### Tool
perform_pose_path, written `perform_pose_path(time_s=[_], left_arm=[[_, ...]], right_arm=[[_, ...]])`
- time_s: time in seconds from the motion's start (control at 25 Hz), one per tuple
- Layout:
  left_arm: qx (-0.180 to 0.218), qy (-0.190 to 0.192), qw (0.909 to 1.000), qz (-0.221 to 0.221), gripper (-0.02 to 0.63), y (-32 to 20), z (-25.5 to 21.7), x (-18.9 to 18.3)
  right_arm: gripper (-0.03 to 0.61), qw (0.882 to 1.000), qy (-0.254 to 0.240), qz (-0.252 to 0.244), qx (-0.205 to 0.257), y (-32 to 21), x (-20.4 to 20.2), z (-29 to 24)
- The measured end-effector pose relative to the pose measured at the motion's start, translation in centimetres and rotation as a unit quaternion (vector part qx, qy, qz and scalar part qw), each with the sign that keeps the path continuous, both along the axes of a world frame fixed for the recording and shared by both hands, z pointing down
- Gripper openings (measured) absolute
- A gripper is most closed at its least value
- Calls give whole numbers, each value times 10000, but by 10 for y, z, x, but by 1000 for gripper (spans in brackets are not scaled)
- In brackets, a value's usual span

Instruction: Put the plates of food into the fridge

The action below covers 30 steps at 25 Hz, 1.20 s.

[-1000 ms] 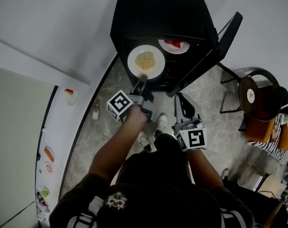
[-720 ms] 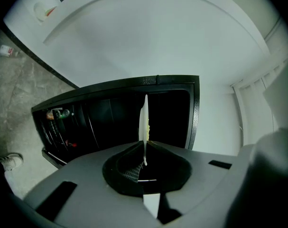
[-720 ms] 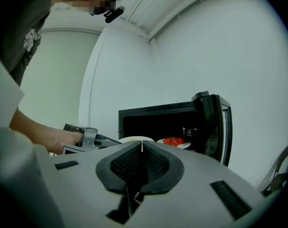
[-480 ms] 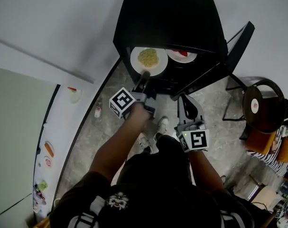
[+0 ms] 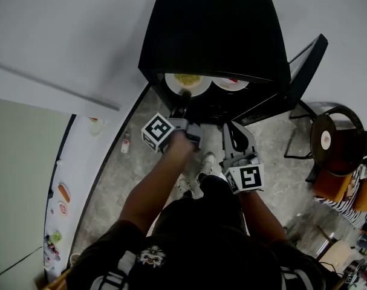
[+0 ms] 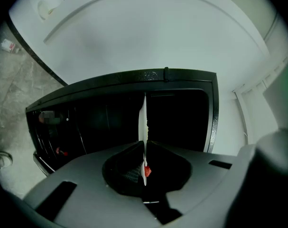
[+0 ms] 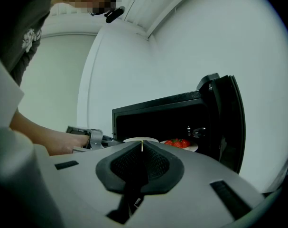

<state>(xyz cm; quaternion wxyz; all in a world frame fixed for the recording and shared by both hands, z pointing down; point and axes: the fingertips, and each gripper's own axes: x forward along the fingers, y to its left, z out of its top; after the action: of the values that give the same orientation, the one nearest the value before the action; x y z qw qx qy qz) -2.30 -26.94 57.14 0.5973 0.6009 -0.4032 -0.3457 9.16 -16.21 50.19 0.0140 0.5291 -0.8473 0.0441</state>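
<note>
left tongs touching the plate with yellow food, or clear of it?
Touching. The left gripper view shows the left tongs shut on the rim of the plate with yellow food, which is seen edge-on between them.

Against the wall, fridge [image 5: 213,29], with door [image 5: 305,65] standing open at its right side. Inside, at one level near the front edge: plate of noodles [image 5: 187,81] at the left, plate of strawberries [image 5: 230,83] just beside it at the right, nearer the door. Left gripper [image 5: 185,94] at the front rim of the plate of noodles, clamped on it. Right gripper [image 5: 231,127] before the fridge, lower and to the right, apart from both plates. Left of the fridge, worktop [image 5: 80,162]; bottle [image 5: 126,144] on the floor by its edge. Right of the door, chair [image 5: 343,125].
</note>
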Motion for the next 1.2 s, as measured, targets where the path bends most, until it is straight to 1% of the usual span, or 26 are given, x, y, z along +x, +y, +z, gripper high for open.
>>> perform_pose_path(time_s=[0.24,0.44,0.6,0.72,0.76,0.8,0.88,0.96,1.12,1.2], left_arm=[[-43,-41,10000,-79,33,-19,6,4],[-63,-62,9998,-182,34,-28,8,7],[-50,-223,9995,-200,34,-32,9,6],[-16,-496,9986,-190,34,-30,9,3],[25,-586,9981,-173,45,-29,7,2],[67,-670,9976,-144,83,-28,5,1],[125,-869,9961,-68,133,-23,2,0],[217,-1124,9934,2,150,-18,-4,-1],[539,-1683,9841,157,150,-4,-20,-5],[803,-2062,9749,254,158,4,-31,-7]], right_arm=[[28,10000,-3,-61,26,-20,2,3],[28,10000,-55,-17,-2,-26,7,7],[28,10000,-38,25,-25,-27,9,9],[28,10000,-43,79,-42,-26,10,9],[28,9999,-40,91,-54,-25,9,9],[28,9999,-41,104,-61,-24,9,9],[28,9999,-62,132,-31,-22,7,8],[28,9999,-77,140,7,-20,5,5],[28,9998,-114,125,91,-16,-2,-3],[28,9998,-110,118,136,-13,-7,-7]])
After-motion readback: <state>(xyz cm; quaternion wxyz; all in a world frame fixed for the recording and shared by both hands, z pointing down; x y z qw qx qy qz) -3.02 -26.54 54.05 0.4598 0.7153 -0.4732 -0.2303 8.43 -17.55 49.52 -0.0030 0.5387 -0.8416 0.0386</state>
